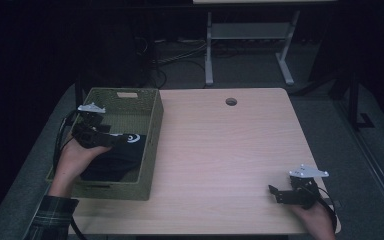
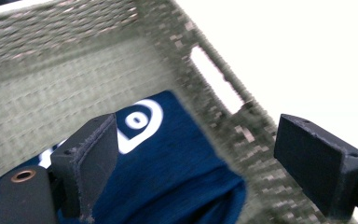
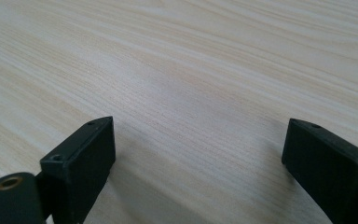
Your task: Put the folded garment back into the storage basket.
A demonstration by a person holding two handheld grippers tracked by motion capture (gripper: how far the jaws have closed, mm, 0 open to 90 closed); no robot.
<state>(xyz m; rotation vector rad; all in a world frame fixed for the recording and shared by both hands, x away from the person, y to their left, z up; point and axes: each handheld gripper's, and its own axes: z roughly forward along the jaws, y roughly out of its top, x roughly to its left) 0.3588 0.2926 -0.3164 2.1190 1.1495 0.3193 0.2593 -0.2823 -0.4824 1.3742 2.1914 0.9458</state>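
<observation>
One shirt [image 2: 168, 172] in one basket [image 1: 152, 135].

Basket [image 2: 65, 88] at frame left is showing rough woven fibre, matt; navy garment [image 2: 168, 172] inside looking soft cloth w/ white print; table [image 3: 191, 70] showing smooth pale wood grain.

A light wooden table [image 1: 220, 150] with a round cable hole [image 1: 231, 102] near its far edge, at about twelve o'clock. Beyond it, on grey floor, stands a white metal desk frame [image 1: 250, 45], with dark cables [image 1: 175, 57] lying at about eleven o'clock.
</observation>
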